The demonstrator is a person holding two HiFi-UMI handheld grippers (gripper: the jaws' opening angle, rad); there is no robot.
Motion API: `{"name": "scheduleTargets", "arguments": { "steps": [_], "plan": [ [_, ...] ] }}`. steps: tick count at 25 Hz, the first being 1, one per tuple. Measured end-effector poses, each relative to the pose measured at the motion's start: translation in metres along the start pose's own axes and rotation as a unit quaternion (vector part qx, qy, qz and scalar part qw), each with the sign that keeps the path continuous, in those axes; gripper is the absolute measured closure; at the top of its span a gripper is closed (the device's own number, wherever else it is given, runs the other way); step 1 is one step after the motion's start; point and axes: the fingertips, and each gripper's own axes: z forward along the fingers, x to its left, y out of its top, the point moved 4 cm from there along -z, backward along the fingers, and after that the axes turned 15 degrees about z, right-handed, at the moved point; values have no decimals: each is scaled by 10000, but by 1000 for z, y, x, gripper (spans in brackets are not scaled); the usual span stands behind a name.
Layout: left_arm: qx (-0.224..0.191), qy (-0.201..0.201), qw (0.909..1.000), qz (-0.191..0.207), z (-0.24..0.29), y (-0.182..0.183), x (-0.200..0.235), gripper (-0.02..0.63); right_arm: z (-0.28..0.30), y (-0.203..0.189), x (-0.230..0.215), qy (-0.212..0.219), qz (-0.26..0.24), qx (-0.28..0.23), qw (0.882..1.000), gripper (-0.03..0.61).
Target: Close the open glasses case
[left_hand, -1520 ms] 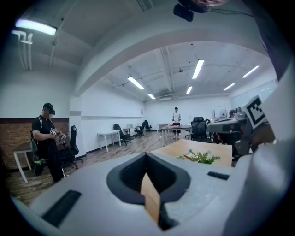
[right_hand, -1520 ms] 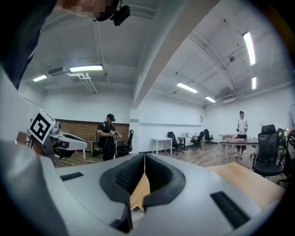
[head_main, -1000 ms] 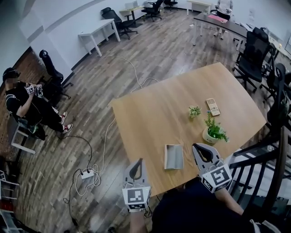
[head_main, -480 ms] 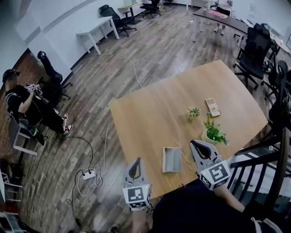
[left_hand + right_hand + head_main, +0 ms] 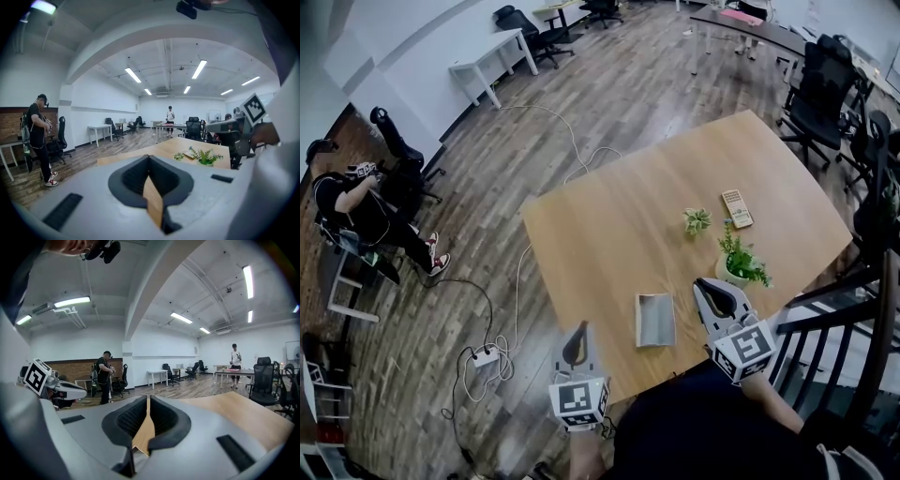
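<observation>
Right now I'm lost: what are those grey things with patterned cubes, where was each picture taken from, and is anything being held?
No robot here: a person carries two hand-held two-jaw grippers. The downward picture comes from a camera on the person's head and shows the left gripper and right gripper by the edge of the table. The other two pictures come from cameras riding on each gripper, looking along its jaws. Both pairs of jaws are shut and hold nothing. On it lie a grey glasses case between the grippers, a potted plant, a smaller plant and a flat remote-like device.
</observation>
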Motion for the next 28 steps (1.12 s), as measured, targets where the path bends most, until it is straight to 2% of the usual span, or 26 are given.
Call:
{"name": "scheduleTargets", "arguments": {
  "steps": [5,6,7,8,15,18,23,26,28],
  "plan": [
    [-77,-37,10000,-42,-1,6,2,613,2,-3,-5,-64,355,-14,9993,560],
    [-66,-39,10000,-50,-2,6,1,613,2,-5,-6,-70,492,-7,9988,533],
    [-57,-39,10000,-62,-3,6,1,612,3,-7,-7,-70,639,12,9979,450],
    [-51,-39,10000,-74,-5,5,1,612,3,-10,-8,-78,771,30,9970,398],
    [0,-57,9999,-91,-7,1,1,612,13,-24,-15,-228,1122,119,9934,399],
    [43,-46,9999,-82,-7,-1,2,613,19,-37,-23,-294,1487,208,9882,399],
    [108,-73,9999,-48,-11,-4,3,612,33,-79,-39,-498,2497,625,9650,399],
    [139,-49,9999,-20,-14,-6,3,613,42,-118,-51,-615,3183,1013,9405,399],
    [142,-9,9999,-26,-16,-6,2,612,46,-144,-58,-748,3652,1275,9191,399]
  ]
}}
